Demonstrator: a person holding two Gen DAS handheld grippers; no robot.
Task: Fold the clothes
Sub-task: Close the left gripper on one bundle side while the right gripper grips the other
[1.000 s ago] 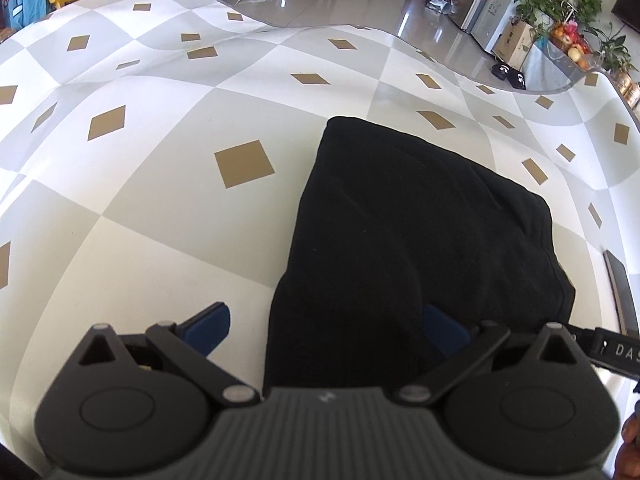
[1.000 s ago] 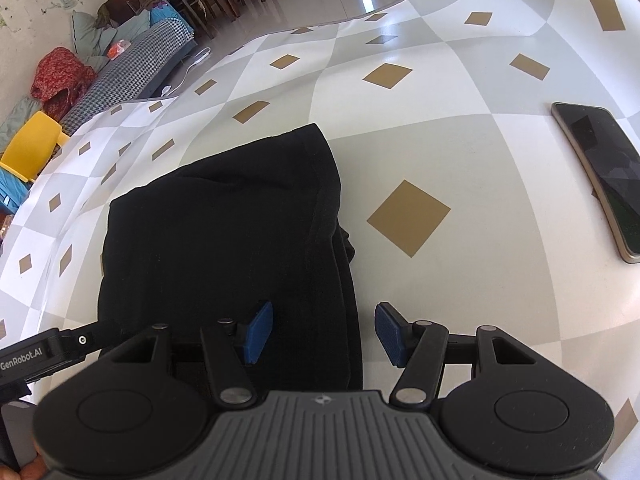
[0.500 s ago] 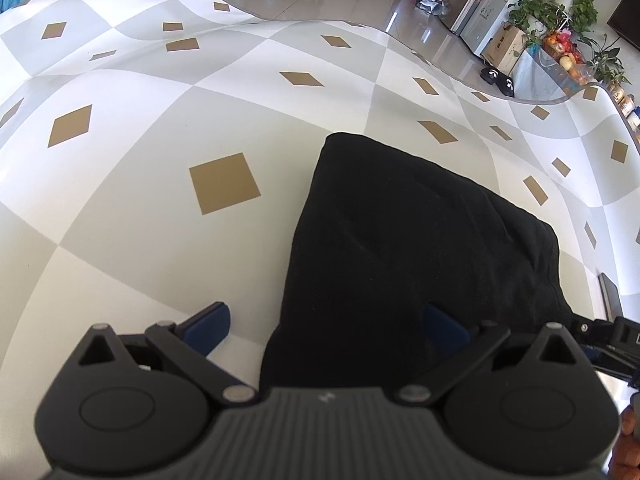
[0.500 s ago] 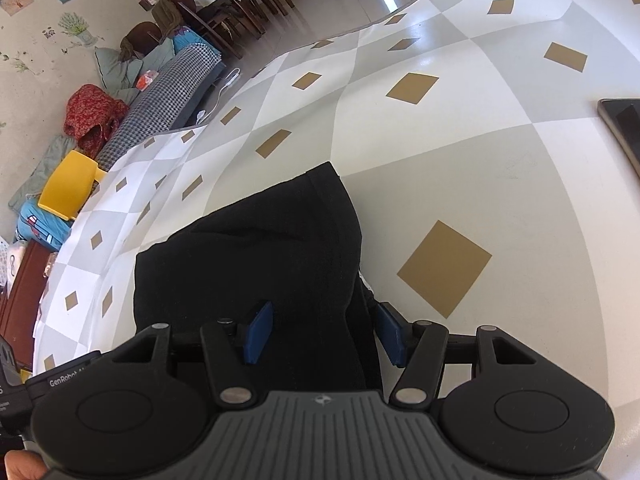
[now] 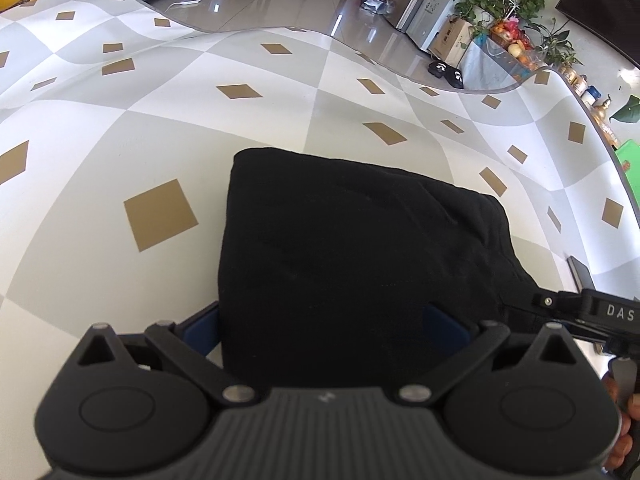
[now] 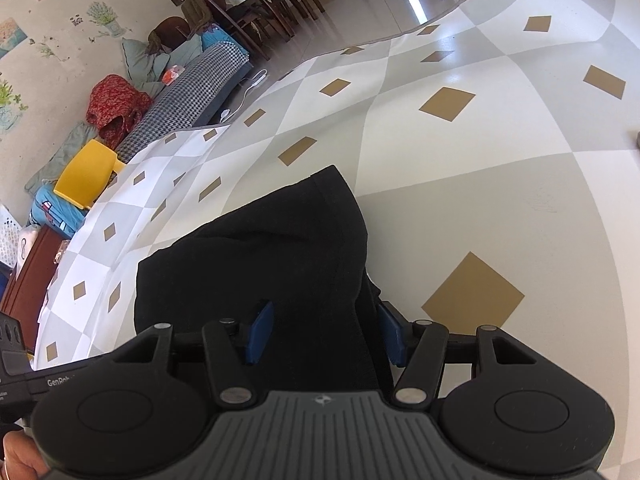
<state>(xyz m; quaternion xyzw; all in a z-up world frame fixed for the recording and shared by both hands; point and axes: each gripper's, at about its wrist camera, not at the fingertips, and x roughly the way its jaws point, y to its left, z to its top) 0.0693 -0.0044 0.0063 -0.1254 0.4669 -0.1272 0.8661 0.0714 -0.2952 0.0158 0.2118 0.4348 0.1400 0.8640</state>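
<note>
Black folded garment (image 5: 352,248) — soft, matte, boxy — on glossy checked tablecloth (image 5: 168,128); left gripper (image 5: 324,326) and right gripper (image 6: 326,332) spread wide, straddling its edges.

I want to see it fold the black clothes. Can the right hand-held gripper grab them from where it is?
Probably yes. The right hand-held gripper is open, its blue fingers either side of the near right edge of the folded black clothes. Nothing lies between them, so closing should catch the fabric.
</note>
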